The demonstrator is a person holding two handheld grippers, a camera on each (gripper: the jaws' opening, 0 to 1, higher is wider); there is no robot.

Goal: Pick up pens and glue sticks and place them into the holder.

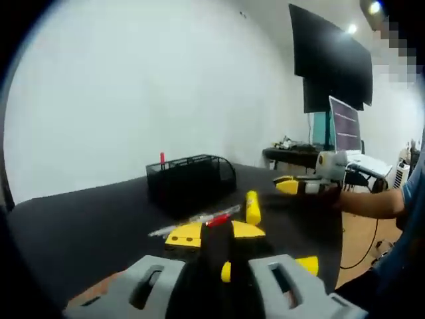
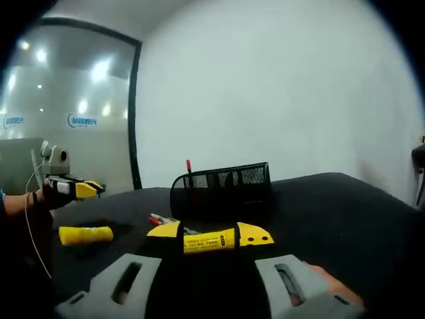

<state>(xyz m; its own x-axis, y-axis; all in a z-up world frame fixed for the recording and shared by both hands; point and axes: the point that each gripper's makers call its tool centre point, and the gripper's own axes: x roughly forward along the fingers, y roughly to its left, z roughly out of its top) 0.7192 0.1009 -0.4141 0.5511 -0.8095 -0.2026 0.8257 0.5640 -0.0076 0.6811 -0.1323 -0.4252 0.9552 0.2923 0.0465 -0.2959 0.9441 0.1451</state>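
Note:
A black mesh holder stands on the black table with a red pen upright in it. Loose pens lie in front of it. One yellow glue stick lies beside them, just ahead of my open right gripper and framed by its jaws. A second glue stick lies below my left gripper. That gripper hovers above the table, jaws together and holding nothing.
A person's arm reaches in from the right behind the right gripper. Past the table's far edge are a desk with clutter, a lit screen and a dark wall monitor. A glass wall stands at the left.

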